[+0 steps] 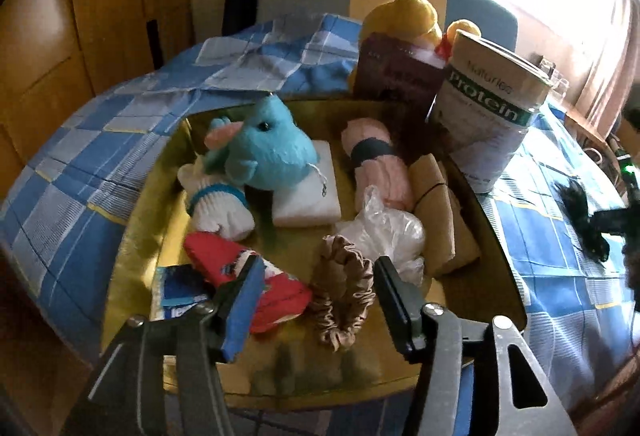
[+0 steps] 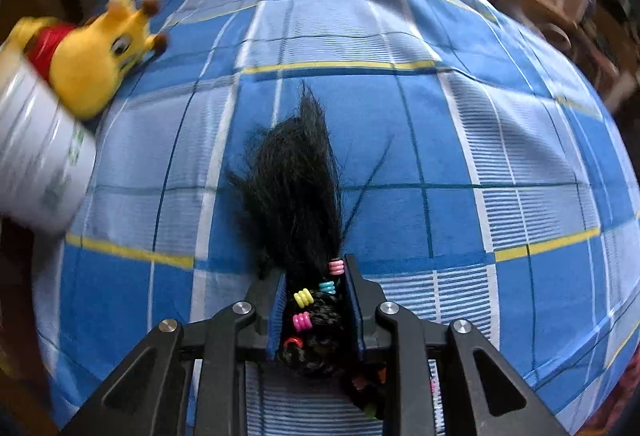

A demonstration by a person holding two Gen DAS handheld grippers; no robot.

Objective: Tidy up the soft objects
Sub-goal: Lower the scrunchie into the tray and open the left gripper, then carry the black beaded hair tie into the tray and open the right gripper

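On the gold tray (image 1: pixel 132 256): 1 blue plush elephant (image 1: pixel 268 144), 1 white foam pad (image 1: pixel 310 192), 1 tan scrunchie (image 1: pixel 340 296), 1 plastic bag (image 1: pixel 384 232). Beside it: 1 protein tin (image 1: pixel 492 116), 1 yellow plush toy (image 2: pixel 100 64), 1 beaded black hairpiece (image 2: pixel 300 196).

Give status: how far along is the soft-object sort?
Done: gold tray holds teal plush elephant, pink rolled cloth, tan fabric scrunchie and more.
In hand: right tongs shut on black beaded hair tuft; left tongs open over the tray.
Left: yellow plush toy on blue checked cloth.
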